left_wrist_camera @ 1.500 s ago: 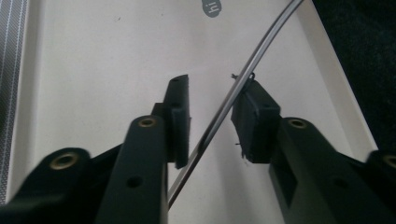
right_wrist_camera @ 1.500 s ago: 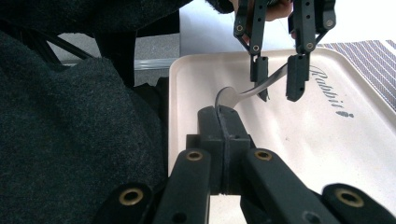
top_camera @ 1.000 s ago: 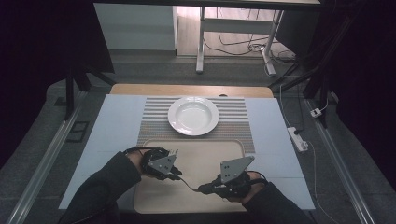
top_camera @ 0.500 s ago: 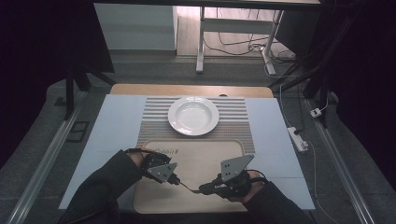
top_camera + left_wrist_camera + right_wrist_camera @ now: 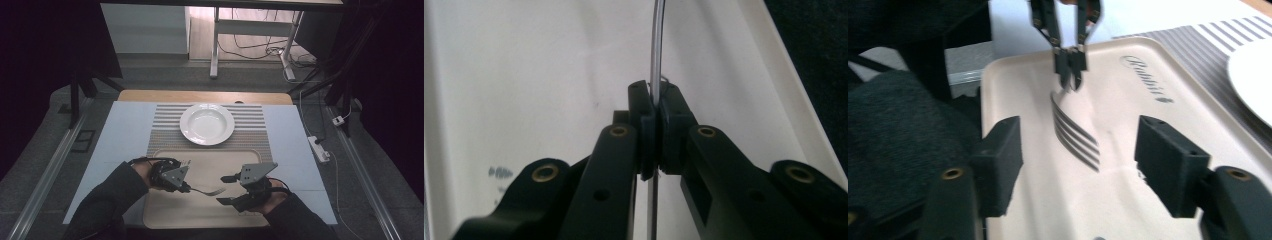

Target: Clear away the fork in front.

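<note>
Fork (image 5: 206, 190), thin, stiff, likely slippery metal, is pinched at the handle by the left gripper (image 5: 186, 188), while the right gripper (image 5: 226, 189) is held spread beside the tines.

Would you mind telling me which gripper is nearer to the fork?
Left. The left gripper is clamped on the fork handle; the right gripper sits open just beyond the tines, not touching.

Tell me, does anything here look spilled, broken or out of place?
Nothing spilled or broken. The white plate sits squarely on the striped placemat. The one unusual thing: the fork is over the tray, pinched by its handle in the left gripper, tines toward the open right gripper.
</note>
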Motion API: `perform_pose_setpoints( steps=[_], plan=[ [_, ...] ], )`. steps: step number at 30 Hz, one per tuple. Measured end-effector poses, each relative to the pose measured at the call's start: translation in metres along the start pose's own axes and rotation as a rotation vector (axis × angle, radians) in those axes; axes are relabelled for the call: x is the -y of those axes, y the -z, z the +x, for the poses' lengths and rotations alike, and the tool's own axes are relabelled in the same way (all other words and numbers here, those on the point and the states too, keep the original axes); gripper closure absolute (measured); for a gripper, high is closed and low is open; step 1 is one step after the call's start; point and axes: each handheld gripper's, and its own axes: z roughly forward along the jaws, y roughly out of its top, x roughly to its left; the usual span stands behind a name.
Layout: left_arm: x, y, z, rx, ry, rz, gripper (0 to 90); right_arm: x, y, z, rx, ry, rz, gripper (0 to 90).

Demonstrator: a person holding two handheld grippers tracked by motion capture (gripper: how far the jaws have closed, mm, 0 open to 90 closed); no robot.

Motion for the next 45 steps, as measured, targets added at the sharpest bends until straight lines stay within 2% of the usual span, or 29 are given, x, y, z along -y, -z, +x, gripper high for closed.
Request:
perform_pose_setpoints(
  steps=[2, 3, 4, 5, 8, 11, 15, 16, 21, 23, 26, 34, 36, 39, 43, 45],
  plan=[
    [0.001, 0.0, -0.002, -0.034, 0.038, 0.013, 86.7, 0.001, 0.001, -0.002, 0.027, -0.012, -0.002, 30.5],
    [0.002, 0.0, -0.003, -0.052, 0.063, 0.017, 86.7, 0.002, 0.003, -0.003, 0.071, -0.013, 0.006, 29.5],
    [0.003, -0.001, -0.003, -0.063, 0.091, 0.023, 86.7, 0.002, 0.004, -0.004, 0.095, -0.01, 0.015, 29.5],
    [0.005, -0.001, -0.004, -0.073, 0.12, 0.025, 86.7, 0.002, 0.004, -0.004, 0.095, -0.01, 0.015, 29.5],
    [0.01, -0.002, -0.005, -0.091, 0.229, 0.041, 86.7, 0.003, 0.007, -0.005, 0.148, -0.02, 0.013, 28.9],
    [0.013, -0.001, -0.006, -0.101, 0.378, 0.058, 86.6, 0.004, 0.01, -0.005, 0.188, -0.022, 0.026, 28.8],
    [0.019, 0.005, -0.005, -0.103, 0.578, 0.067, 86.7, 0.006, 0.012, -0.003, 0.212, -0.019, 0.042, 27.9],
    [0.021, 0.006, -0.005, -0.103, 0.61, 0.063, 86.7, 0.007, 0.012, -0.002, 0.219, -0.019, 0.05, 27.4],
    [0.028, 0.01, -0.011, -0.108, 0.706, 0.058, 86.7, 0.009, 0.014, 0.0, 0.237, -0.035, 0.054, 23.2],
    [0.03, 0.012, -0.012, -0.115, 0.741, 0.055, 86.7, 0.011, 0.015, 0.0, 0.238, -0.055, 0.056, 21.3],
    [0.033, 0.012, -0.015, -0.15, 0.803, 0.074, 86.6, 0.013, 0.017, 0.0, 0.25, -0.07, 0.061, 18.8],
    [0.047, 0.014, -0.021, -0.211, 0.992, 0.061, 86.6, 0.02, 0.021, 0.002, 0.298, -0.095, 0.093, 15.7],
    [0.048, 0.013, -0.022, -0.215, 1.034, 0.058, 86.6, 0.021, 0.022, 0.004, 0.307, -0.098, 0.106, 15.3],
    [0.049, 0.011, -0.025, -0.225, 1.089, 0.053, 86.6, 0.023, 0.023, 0.006, 0.317, -0.095, 0.118, 15.1],
    [0.049, 0.008, -0.028, -0.249, 1.135, 0.057, 86.6, 0.025, 0.025, 0.007, 0.325, -0.1, 0.125, 14.2],
    [0.049, 0.005, -0.029, -0.254, 1.176, 0.053, 86.6, 0.027, 0.027, 0.007, 0.329, -0.107, 0.128, 14.2]
  ],
)
